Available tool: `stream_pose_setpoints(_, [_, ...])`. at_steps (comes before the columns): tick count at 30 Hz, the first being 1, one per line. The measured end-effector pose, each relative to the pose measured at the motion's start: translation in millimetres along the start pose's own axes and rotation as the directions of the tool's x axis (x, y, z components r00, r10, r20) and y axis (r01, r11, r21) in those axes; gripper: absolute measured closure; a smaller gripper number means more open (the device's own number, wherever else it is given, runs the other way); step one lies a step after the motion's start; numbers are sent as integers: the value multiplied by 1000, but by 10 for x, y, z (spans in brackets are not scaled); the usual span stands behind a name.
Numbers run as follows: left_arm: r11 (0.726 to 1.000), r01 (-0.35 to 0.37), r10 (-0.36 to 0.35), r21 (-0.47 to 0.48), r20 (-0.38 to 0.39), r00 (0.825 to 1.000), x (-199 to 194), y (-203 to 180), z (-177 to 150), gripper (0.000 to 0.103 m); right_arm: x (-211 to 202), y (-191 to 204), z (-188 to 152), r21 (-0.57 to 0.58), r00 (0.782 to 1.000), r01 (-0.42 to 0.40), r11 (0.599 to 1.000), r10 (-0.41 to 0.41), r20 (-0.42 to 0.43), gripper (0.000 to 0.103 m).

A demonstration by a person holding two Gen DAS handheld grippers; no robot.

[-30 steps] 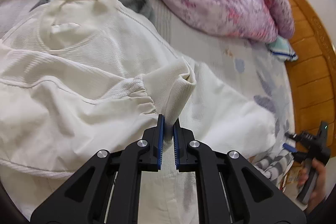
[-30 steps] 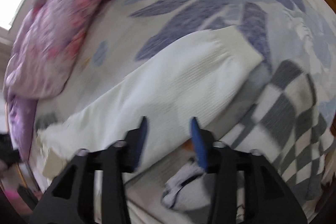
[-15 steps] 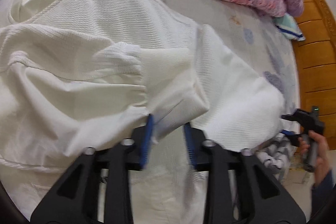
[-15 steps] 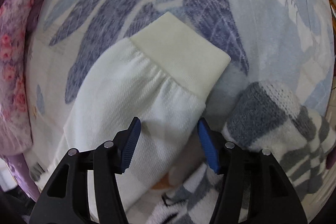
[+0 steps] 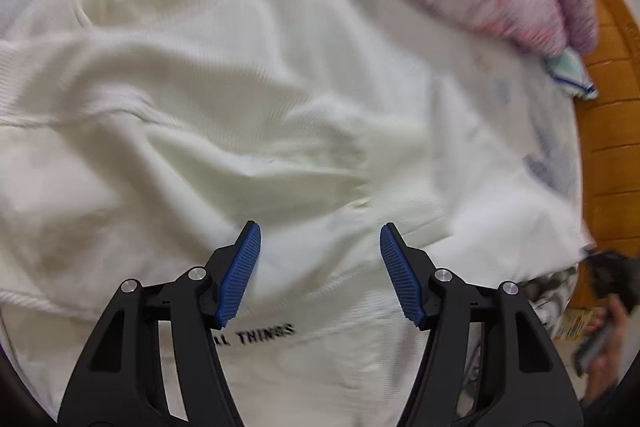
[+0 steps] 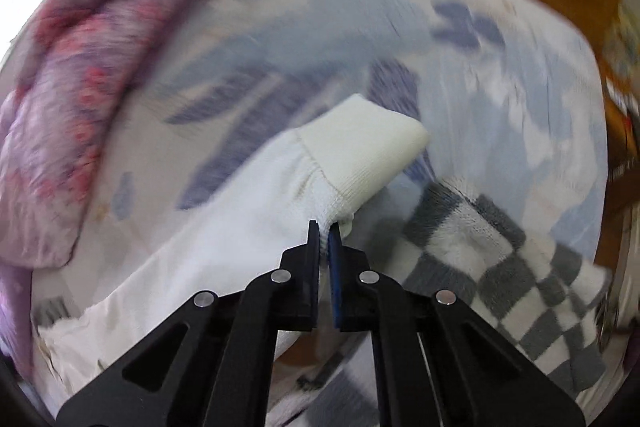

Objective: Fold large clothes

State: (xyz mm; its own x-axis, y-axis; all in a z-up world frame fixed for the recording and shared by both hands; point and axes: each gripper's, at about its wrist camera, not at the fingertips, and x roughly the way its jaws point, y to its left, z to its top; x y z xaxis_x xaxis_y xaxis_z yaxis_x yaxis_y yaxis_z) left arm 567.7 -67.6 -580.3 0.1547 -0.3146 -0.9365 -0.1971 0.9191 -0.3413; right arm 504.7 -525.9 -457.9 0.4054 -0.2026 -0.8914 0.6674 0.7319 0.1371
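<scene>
Sweatshirt [image 5: 224, 99] folding is barely begun: one sleeve [image 6: 248, 227] is pinched by right tongs [image 6: 324, 227]; left tongs [image 5: 320, 239], just opening, grip nothing.

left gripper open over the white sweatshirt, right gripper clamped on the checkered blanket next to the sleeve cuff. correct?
Not quite. The right gripper is clamped on the white sweatshirt's sleeve just behind the sleeve cuff, not on the checkered blanket, which lies beside it; the right wrist view shows this. The left gripper is open over the white sweatshirt, with nothing pinched.
</scene>
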Motion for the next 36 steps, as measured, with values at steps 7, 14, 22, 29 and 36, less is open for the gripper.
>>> stream_pose_setpoints(7, [990, 137, -138, -10, -38, 990, -77, 206, 74, 40, -804, 1081, -440, -203, 967, -216, 955, 239, 93, 100])
stream_pose_setpoints(14, [974, 186, -172, -129, 110, 979, -1016, 1146, -111, 39, -1316, 2511, -1460, -355, 886, -446, 822, 460, -47, 100])
stream_pose_setpoints(22, [974, -15, 67, -227, 224, 972, -1891, 2561, -349, 39, -1528, 4023, -3222, -507, 781, -621, 598, 527, -335, 102])
stream_pose_setpoints(29, [948, -28, 103, -317, 220, 970, -2143, 3381, -479, 39, -1208, 4502, -4480, -589, 793, -607, 533, 363, -489, 102])
stream_pose_setpoints(36, [942, 150, -103, -300, 164, 981, -1688, 2902, -368, 39, -1072, 3695, -3753, -593, 889, -455, 664, 307, -339, 98])
